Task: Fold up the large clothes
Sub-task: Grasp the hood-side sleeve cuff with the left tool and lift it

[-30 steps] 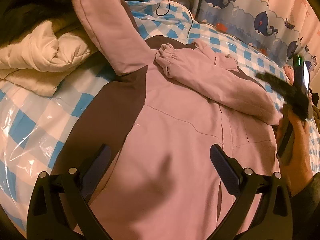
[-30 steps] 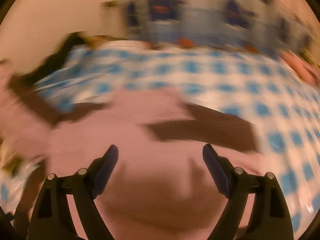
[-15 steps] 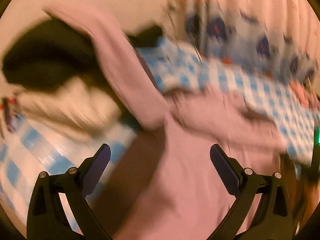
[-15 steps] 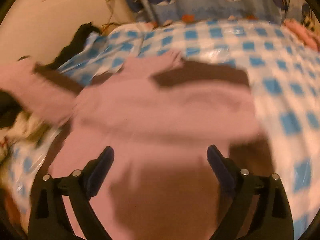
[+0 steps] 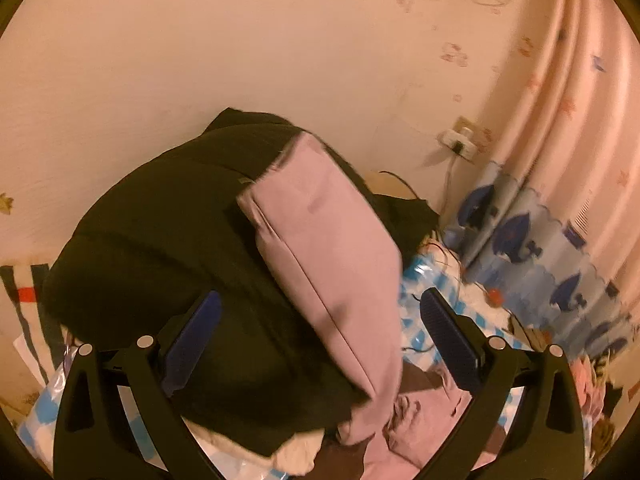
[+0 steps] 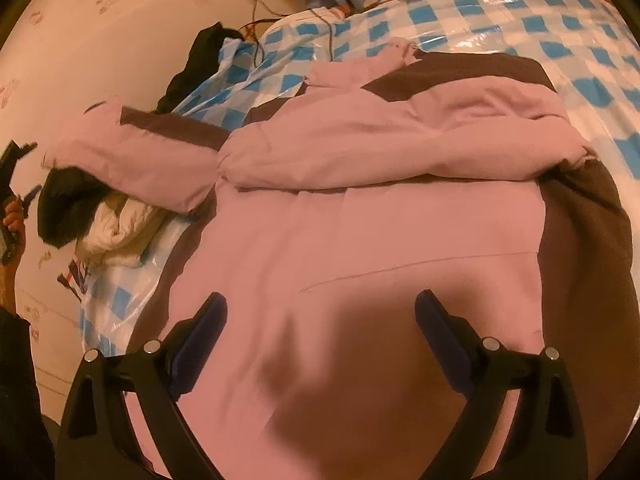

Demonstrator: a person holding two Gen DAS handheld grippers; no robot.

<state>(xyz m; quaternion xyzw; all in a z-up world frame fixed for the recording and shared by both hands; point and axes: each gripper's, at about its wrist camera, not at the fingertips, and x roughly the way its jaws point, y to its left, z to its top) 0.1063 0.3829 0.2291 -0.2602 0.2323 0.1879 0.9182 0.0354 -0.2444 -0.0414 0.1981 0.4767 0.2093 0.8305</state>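
A large pink jacket [image 6: 360,240] with dark brown panels lies spread on the blue-checked bed cover [image 6: 520,8]. One sleeve [image 6: 392,140] is folded across its chest. The other sleeve [image 5: 328,248] stretches left and up over a black garment [image 5: 160,264]. My left gripper [image 5: 320,332] is open and empty, pointing at that sleeve near the wall. My right gripper [image 6: 320,336] is open and empty above the jacket's body. The left gripper also shows at the right wrist view's left edge [image 6: 12,184].
A cream quilt [image 6: 116,228] lies under the black garment [image 6: 64,208] at the bed's left edge. A wall with a socket [image 5: 460,144] and cables stands behind. A whale-print curtain [image 5: 540,248] hangs at the bed's far corner.
My left gripper has swung up and left from the jacket's body toward the outstretched sleeve and wall. My right gripper has pulled back, bringing the whole jacket into view.
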